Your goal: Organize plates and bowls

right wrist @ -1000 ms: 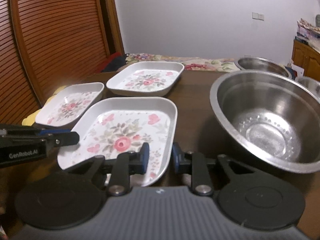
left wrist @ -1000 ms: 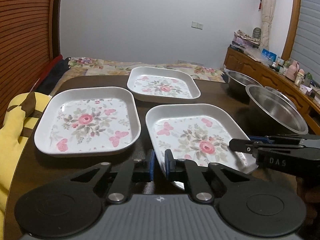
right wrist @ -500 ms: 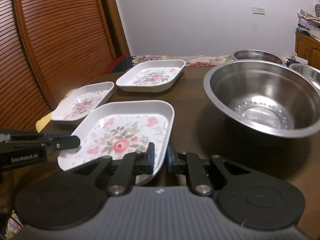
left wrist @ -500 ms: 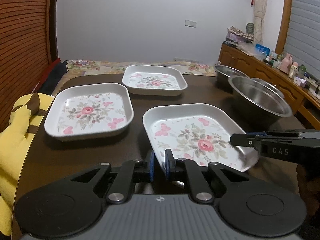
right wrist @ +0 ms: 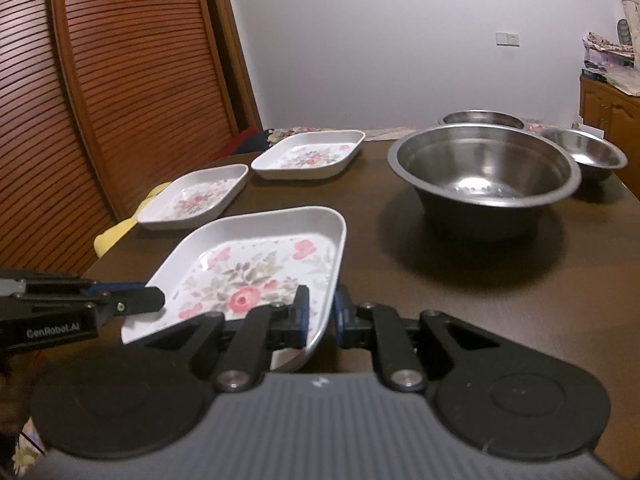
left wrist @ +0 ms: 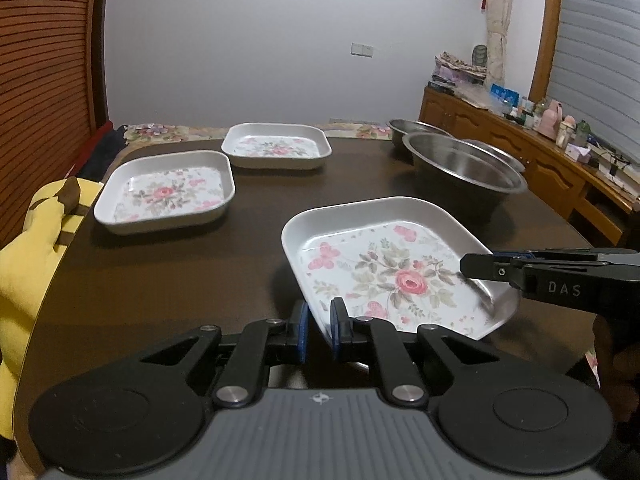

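The left tongs [left wrist: 319,326] sit at the bottom middle of the left camera picture. Their two blue-tipped fingers are pinched on the near left edge of a white square plate with pink roses painted on it [left wrist: 392,276]. The right tongs [right wrist: 321,316] sit at the bottom middle of the right camera picture, and their fingers are pinched on the near right edge of the same plate [right wrist: 256,272]. So both tongs grip one plate, one on each side. The plate is tilted and looks lifted a little off the dark brown table [left wrist: 180,280]. In the left picture the right tongs reach in from the right edge [left wrist: 480,266]. In the right picture the left tongs reach in from the left edge [right wrist: 152,298].

Two more white rose plates lie flat on the table. One [left wrist: 166,192] is in the middle left of the left picture. The other [left wrist: 276,146] is just behind it, near the far edge of the table.

A big shiny metal bowl [right wrist: 484,164] stands in the upper right of the right picture, well apart from the held plate. A small metal bowl [right wrist: 584,152] is beside it on the right, and another metal bowl [right wrist: 482,118] peeks out behind it.

A yellow cushion [left wrist: 28,280] sits at the left edge of the left picture, beside the table.
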Demonstrator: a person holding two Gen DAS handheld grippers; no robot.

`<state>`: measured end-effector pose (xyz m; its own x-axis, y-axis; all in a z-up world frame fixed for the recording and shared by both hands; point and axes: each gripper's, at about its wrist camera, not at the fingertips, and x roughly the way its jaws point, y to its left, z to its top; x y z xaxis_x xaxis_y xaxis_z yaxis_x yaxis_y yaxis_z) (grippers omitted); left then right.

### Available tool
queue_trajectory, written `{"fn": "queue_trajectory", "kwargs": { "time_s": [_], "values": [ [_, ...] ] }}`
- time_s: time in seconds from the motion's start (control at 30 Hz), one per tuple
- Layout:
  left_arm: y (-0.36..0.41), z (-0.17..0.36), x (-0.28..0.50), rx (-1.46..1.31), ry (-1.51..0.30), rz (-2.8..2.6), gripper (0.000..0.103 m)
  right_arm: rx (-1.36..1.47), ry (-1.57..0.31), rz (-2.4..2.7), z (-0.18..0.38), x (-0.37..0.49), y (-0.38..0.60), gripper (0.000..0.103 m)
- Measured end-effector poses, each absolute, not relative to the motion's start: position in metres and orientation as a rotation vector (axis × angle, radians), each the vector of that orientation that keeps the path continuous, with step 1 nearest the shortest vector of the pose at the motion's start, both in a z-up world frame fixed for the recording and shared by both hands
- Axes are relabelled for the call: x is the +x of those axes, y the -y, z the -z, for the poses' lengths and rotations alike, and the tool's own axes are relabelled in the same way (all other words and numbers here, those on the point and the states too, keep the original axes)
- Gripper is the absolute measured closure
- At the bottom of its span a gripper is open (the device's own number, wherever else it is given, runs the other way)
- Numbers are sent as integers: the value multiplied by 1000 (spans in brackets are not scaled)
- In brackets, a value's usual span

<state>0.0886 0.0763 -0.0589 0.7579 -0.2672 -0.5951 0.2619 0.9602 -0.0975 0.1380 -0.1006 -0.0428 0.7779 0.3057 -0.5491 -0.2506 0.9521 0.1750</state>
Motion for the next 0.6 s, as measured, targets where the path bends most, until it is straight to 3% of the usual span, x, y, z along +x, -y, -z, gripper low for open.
{"fn": "queue_trajectory", "kwargs": {
  "time_s": [0.6],
  "values": [
    [-78, 71, 90, -19, -659, 286, 91, 107, -618, -289, 60, 126, 101, 89]
  ]
}}
